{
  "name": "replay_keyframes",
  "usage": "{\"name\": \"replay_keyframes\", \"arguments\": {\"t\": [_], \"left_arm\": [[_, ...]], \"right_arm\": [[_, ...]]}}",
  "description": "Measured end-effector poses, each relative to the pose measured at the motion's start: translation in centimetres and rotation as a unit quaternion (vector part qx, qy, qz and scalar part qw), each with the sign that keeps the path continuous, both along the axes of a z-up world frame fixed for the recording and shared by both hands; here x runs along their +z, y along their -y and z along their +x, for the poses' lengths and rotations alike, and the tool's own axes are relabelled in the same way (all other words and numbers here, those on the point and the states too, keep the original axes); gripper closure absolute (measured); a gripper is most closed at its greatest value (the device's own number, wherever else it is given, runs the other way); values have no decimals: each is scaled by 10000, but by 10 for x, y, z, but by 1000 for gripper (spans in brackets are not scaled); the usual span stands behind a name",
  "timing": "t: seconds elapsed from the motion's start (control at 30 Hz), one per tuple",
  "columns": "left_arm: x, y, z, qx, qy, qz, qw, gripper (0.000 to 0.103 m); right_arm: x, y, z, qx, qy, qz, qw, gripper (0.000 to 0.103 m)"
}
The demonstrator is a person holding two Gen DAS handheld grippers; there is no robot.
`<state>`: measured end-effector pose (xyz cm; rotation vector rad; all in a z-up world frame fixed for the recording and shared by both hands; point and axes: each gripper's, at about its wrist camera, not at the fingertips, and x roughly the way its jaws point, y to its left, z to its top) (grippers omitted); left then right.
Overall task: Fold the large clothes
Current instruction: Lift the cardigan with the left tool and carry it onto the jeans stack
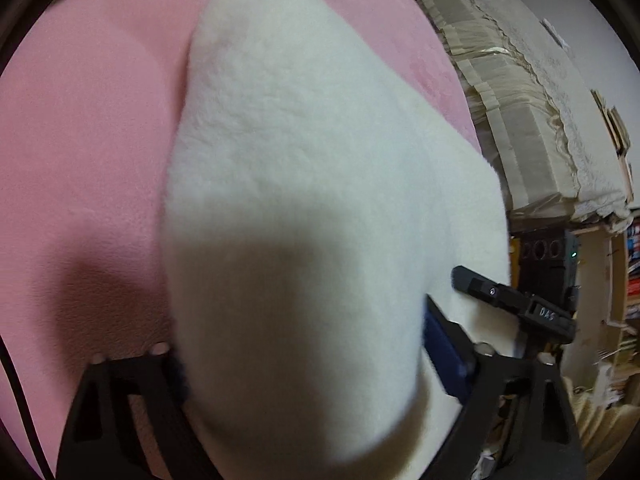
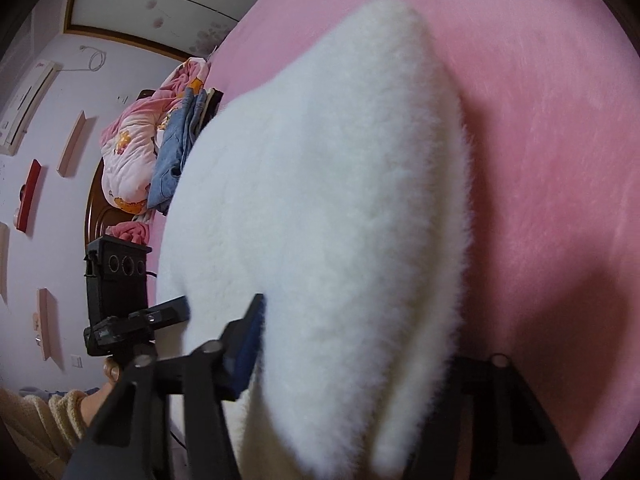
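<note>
Fleece (image 1: 304, 184) bulges between both grippers' fingers, left (image 1: 304, 364) and right (image 2: 360, 356) clamping it above pink bedding (image 1: 80, 140)

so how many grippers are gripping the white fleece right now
2. The left gripper is clamped on the white fleece near its edge; the right gripper pinches the same fleece alongside it, over the pink bedcover.

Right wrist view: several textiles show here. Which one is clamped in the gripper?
The white fleece garment, fluffy and plain, gripped by the right gripper. The floral quilt and blue jeans lie far off on the pink bed cover.
</note>
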<state>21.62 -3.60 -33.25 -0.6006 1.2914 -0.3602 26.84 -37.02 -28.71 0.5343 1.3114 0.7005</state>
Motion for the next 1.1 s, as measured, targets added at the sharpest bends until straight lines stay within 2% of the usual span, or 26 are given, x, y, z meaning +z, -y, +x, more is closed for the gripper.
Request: {"name": "replay_keyframes", "arguments": {"t": [0.07,0.2,0.47,0.6,0.77,0.9,1.1], "left_arm": [[15,2,-4,-40,155,150,9998,32],[44,5,-7,-153,502,490,9974,36],[94,-33,-20,-192,810,502,9953,36],[130,-68,-28,-71,880,618,9942,36],[170,-137,-44,151,1002,753,9920,36],[194,-198,-49,304,1102,844,9899,36],[223,-274,-35,426,1243,1017,9861,36]], "right_arm": [[15,-3,-4,-31,108,-38,9999,60],[44,-19,-10,-28,267,-194,9995,61],[93,-59,-33,14,586,-319,9978,61],[114,-97,-45,24,663,-211,9976,61],[140,-159,-49,209,797,-29,9966,61],[160,-208,-46,364,943,92,9948,61],[183,-277,-35,478,1139,245,9920,61]]}}
